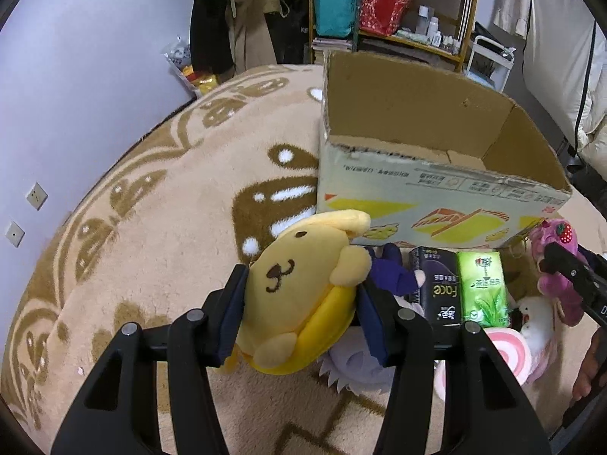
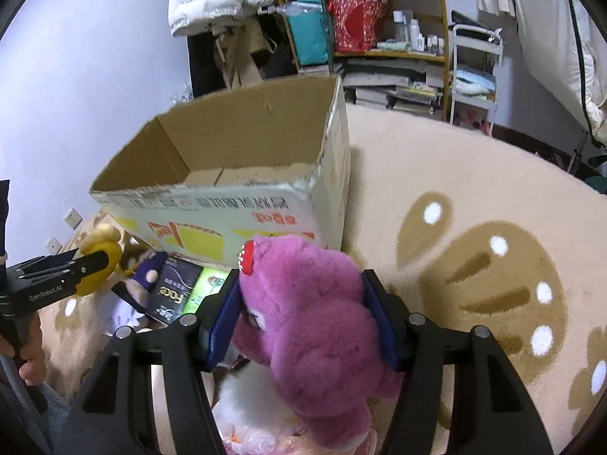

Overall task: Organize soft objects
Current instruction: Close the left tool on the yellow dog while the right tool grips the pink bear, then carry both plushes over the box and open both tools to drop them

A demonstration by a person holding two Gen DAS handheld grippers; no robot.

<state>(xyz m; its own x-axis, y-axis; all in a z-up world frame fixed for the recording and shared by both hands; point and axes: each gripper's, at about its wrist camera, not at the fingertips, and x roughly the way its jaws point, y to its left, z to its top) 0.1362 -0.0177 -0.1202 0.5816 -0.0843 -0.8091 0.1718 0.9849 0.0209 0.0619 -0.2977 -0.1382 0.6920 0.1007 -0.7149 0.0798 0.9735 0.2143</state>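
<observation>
My left gripper (image 1: pixel 299 303) is shut on a yellow dog plush (image 1: pixel 303 292) and holds it above the rug, in front of the open cardboard box (image 1: pixel 417 189). My right gripper (image 2: pixel 303 314) is shut on a pink bear plush (image 2: pixel 315 326), just right of the box's (image 2: pixel 227 208) near corner. The box looks empty inside. On the rug before the box lie a purple doll (image 1: pixel 394 276), a black tissue pack (image 1: pixel 436 288), a green tissue pack (image 1: pixel 483 288), a white plush (image 1: pixel 535 322) and a pink swirl cushion (image 1: pixel 508 356).
A beige and brown patterned rug (image 1: pixel 151 227) covers the floor. Shelves (image 1: pixel 398 7) with bags and bottles, hanging clothes (image 1: pixel 235 19) and a white cart (image 2: pixel 474 76) stand behind the box. A lilac wall (image 1: pixel 76 76) is to the left.
</observation>
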